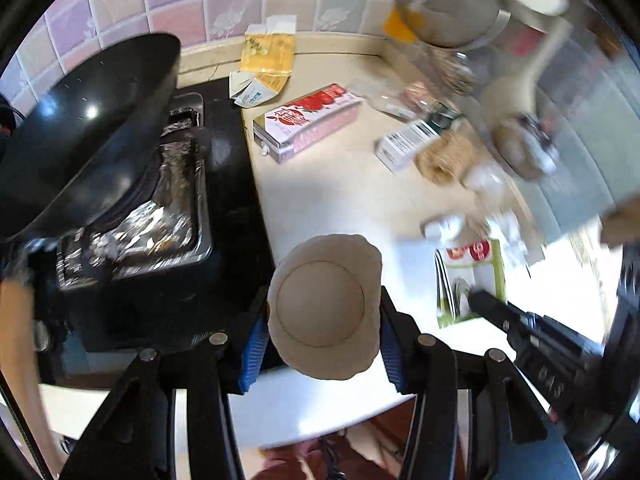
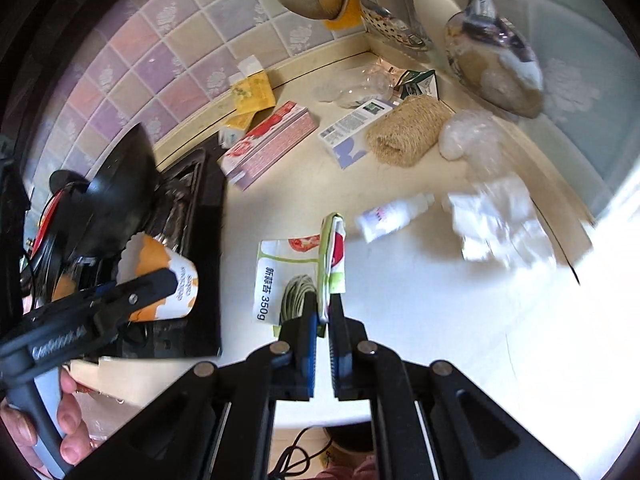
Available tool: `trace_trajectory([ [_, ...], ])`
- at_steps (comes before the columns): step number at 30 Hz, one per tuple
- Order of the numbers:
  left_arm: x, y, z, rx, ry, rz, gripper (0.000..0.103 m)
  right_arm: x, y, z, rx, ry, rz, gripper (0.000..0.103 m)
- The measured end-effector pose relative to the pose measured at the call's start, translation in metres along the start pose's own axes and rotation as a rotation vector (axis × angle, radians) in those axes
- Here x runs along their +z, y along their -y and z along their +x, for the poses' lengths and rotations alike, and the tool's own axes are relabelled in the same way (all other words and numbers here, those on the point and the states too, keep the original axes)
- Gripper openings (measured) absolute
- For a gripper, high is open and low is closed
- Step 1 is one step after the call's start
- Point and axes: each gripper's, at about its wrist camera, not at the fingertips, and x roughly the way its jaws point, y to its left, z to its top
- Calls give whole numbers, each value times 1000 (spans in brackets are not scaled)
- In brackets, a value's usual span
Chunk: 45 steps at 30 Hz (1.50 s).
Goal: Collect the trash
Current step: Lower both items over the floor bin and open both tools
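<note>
- Your left gripper (image 1: 323, 334) is clamped on a paper cup (image 1: 324, 307); the cup's round base faces the left camera and both blue pads (image 1: 253, 350) press its sides.
- In the right view that same cup (image 2: 160, 276) shows orange and white, crushed at the rim and lying sideways in the left gripper (image 2: 132, 284), over the black stove (image 2: 208, 240).
- Cup sits squarely between the fingers, off the table (image 1: 340, 196), roughly above the seam where the stove (image 1: 236, 200) meets the table.
- Your right gripper (image 2: 323, 320) is pinched nearly together on a flattened green-and-white carton (image 2: 332, 256); the carton stands on edge, sticking up out of the tips.
- From the left camera the right gripper (image 1: 480, 300) and its carton (image 1: 472, 280) sit just right of the cup, apart from it.
- Below the carton a flat printed wrapper (image 2: 272, 276) lies on the table, close under the right fingertips; can't tell if they touch.
- Trash on the table (image 2: 400, 300) ahead: pink box with red print (image 2: 272, 140), yellow wrapper (image 2: 252, 96) against the wall, white-and-blue box (image 2: 352, 132), small white bottle (image 2: 392, 216) on its side, crumpled clear plastic (image 2: 500, 220), blurred.
- Loofah roll (image 2: 408, 130) lies just beside the white-and-blue box.
- Black wok (image 1: 88, 120) tilted on the stove, foil (image 1: 160, 220) underneath.
- A hand (image 2: 60, 432) holds the left gripper's handle.
</note>
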Motion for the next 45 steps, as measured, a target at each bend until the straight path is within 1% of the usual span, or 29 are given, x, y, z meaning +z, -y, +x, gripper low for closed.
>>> trace_trajectory([
  [5,-51,2,-39,-18,14,105,47,-43,-8,-29,-12,-1,0,5],
  [10,-108,1,-57,-24,-6,223,47,-90,-15,-45,-60,-10,26,5],
  [13,-137,-1,-58,-31,-28,273,47,-122,-18,-45,-80,-45,57,5],
  [18,-183,-5,-39,-70,-118,326,47,-174,-24,-33,-130,-97,82,5],
  [20,-200,-6,-26,-89,-155,342,47,-192,-23,-25,-149,-120,92,5],
  [23,-224,-5,-3,-96,-201,377,47,-219,-14,-7,-170,-173,125,5],
  [27,-255,-2,36,-131,-283,415,48,-257,3,29,-194,-262,159,5],
  [29,-269,-5,62,-142,-328,416,48,-274,12,49,-201,-308,167,5],
  [31,-284,-10,95,-125,-378,411,48,-291,23,74,-208,-351,171,5],
  [34,-298,-18,138,-129,-428,393,49,-313,40,110,-219,-395,176,5],
  [37,-314,-27,186,-139,-474,378,49,-327,53,146,-271,-430,166,5],
  [41,-330,-29,238,-132,-509,345,52,-341,68,182,-299,-465,173,5],
  [45,-337,-34,267,-123,-507,334,53,-351,78,210,-314,-491,158,5],
])
